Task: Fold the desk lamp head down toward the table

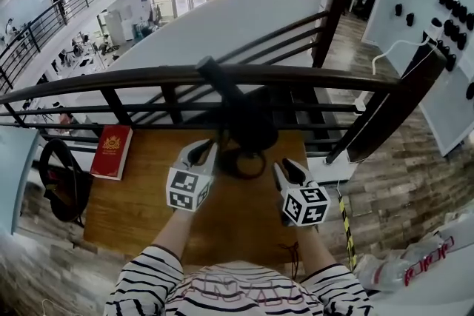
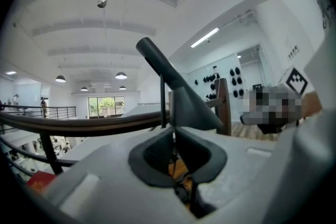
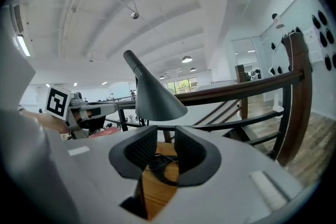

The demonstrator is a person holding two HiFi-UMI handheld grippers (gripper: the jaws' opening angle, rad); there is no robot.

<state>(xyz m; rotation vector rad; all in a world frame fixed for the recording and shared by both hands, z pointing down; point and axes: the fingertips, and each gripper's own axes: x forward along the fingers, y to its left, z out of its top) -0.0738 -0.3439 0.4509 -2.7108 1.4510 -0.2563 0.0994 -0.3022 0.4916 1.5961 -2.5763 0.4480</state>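
The black desk lamp stands at the far edge of the wooden table (image 1: 141, 203). Its cone head (image 1: 252, 126) hangs mouth down, and its arm (image 1: 218, 81) slants up to the left past the railing. My left gripper (image 1: 206, 153) is just left of the lamp's base, and my right gripper (image 1: 290, 171) is just right of it. In the left gripper view the lamp head (image 2: 191, 107) sits close ahead; the left gripper (image 2: 173, 152) has its pads nearly together, and I see nothing held. In the right gripper view the lamp head (image 3: 155, 99) is ahead, and the right gripper (image 3: 165, 152) is open over the coiled cord.
A dark railing (image 1: 222, 74) runs across right behind the table, with a thick post (image 1: 392, 111) at the right. A red book (image 1: 112, 152) lies at the table's left edge. A black bag (image 1: 63, 181) hangs left of the table. The lamp's cord loop (image 1: 243, 163) lies between the grippers.
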